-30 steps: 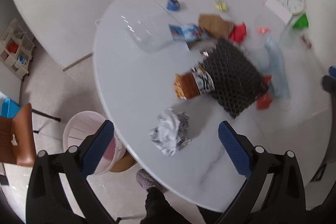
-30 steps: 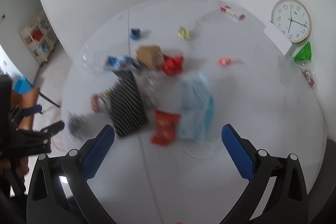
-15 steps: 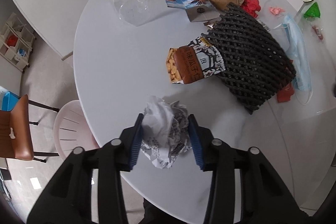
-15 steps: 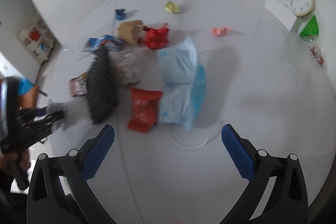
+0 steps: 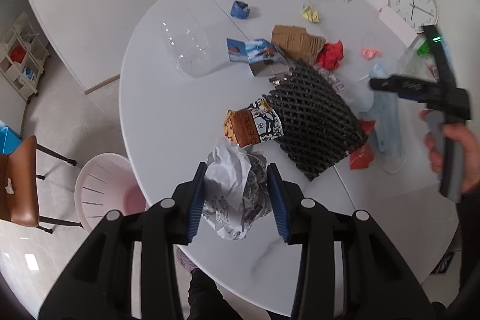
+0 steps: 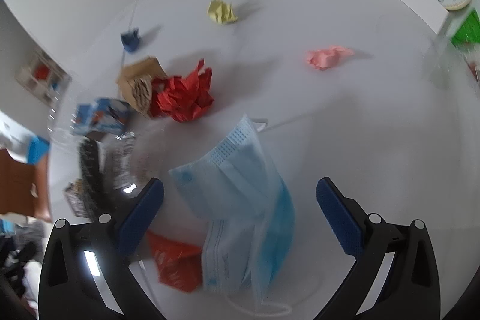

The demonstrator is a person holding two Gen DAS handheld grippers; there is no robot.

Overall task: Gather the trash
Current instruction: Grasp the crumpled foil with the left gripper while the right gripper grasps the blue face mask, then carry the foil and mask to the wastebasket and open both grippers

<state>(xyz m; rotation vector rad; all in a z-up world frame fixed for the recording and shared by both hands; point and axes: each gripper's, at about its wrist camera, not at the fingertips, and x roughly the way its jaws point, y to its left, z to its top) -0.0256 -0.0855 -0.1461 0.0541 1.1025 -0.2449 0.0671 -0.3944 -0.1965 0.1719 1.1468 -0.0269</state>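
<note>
My left gripper (image 5: 237,185) is shut on a crumpled white printed paper ball (image 5: 237,194) and holds it over the near edge of the round white table (image 5: 168,110). My right gripper (image 6: 240,200) is open and low over a blue face mask (image 6: 246,200); it shows at the right in the left wrist view (image 5: 420,92). A red wrapper (image 6: 174,260) lies by the mask. Other trash on the table: black foam netting (image 5: 315,122), a brown snack bag (image 5: 252,125), red crumpled paper (image 6: 186,95), torn cardboard (image 5: 294,41), pink (image 6: 327,56), yellow (image 6: 222,11) and blue (image 5: 240,9) scraps.
A pink waste basket (image 5: 105,188) stands on the floor left of the table, beside a brown chair (image 5: 18,179). A clear plastic container (image 5: 189,50) and a blue leaflet (image 5: 255,50) lie on the table. A wall clock (image 5: 412,5) leans at the far right.
My left gripper closed on the paper ball and has lifted it slightly. My right gripper moved forward and down over the face mask, staying open.
</note>
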